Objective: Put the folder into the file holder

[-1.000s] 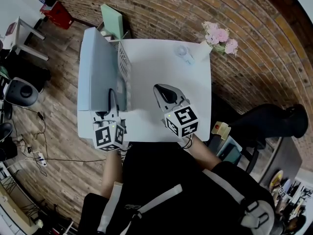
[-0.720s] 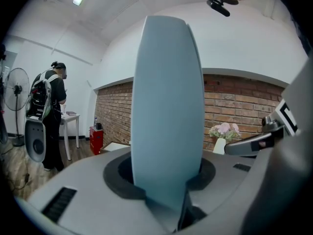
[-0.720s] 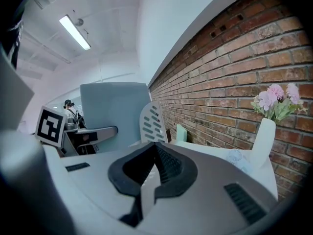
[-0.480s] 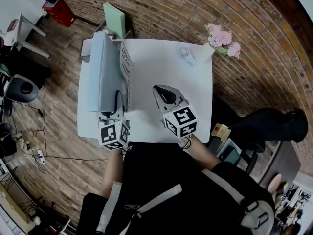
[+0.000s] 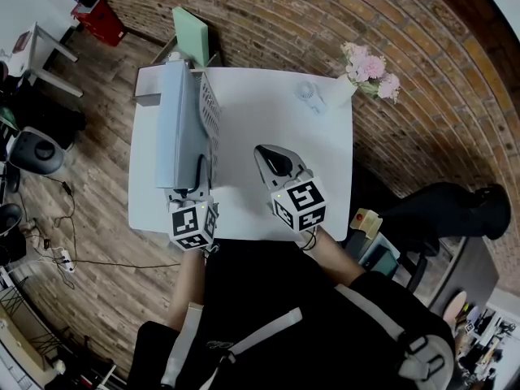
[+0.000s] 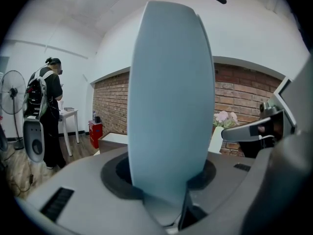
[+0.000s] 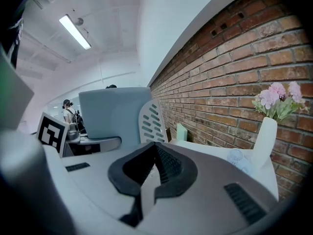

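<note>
A light blue folder (image 5: 177, 124) stands on its long edge along the left side of the white table (image 5: 276, 120), right against the white slotted file holder (image 5: 209, 110). My left gripper (image 5: 195, 175) is shut on the folder's near end; in the left gripper view the folder (image 6: 171, 106) rises upright between the jaws and fills the middle. My right gripper (image 5: 272, 157) hovers over the table's middle, shut with nothing in it. From the right gripper view the folder (image 7: 115, 114) and file holder (image 7: 151, 121) appear side by side to the left.
A white vase (image 5: 337, 88) of pink flowers (image 5: 366, 65) stands at the table's far right corner, a small round white object (image 5: 307, 92) beside it. A green panel (image 5: 188, 27) leans beyond the far edge. A person (image 6: 49, 111) stands far off.
The folder has swung from lying broad and tilted to standing nearly upright, and has shifted right, closer to the file holder. My left gripper moved right with it. The right gripper stayed put.
</note>
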Tool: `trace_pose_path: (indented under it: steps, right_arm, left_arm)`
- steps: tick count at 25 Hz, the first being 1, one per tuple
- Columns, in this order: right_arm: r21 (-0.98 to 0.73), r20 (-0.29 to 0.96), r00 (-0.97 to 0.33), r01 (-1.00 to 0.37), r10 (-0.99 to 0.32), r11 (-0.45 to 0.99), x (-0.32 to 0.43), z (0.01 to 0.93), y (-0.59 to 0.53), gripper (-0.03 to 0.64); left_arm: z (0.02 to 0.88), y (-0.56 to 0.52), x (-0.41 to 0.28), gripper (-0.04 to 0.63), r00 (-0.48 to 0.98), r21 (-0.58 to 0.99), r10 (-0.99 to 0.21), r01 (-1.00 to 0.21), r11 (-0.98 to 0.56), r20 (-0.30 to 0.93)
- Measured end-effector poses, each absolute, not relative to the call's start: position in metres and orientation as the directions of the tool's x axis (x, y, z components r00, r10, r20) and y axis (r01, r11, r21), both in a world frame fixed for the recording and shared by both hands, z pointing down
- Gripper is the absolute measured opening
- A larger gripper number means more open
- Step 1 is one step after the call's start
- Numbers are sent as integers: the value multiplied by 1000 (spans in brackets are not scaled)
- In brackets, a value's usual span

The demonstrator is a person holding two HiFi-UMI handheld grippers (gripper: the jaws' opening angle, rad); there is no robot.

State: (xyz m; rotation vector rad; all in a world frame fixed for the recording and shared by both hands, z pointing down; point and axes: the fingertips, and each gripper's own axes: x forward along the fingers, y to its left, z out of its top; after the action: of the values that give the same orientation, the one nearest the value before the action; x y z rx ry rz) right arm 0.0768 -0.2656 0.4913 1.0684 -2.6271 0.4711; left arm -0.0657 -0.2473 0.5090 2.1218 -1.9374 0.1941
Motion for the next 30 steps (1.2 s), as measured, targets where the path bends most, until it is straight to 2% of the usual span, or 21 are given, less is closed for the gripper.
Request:
trace_pose_path:
  steps: [30]
  right_arm:
    - [-177,375,-704,-693,-603,699,95,496,-246,9]
  left_arm:
    - [548,-233,-58,189,47,79,-925,-997,-18,376]
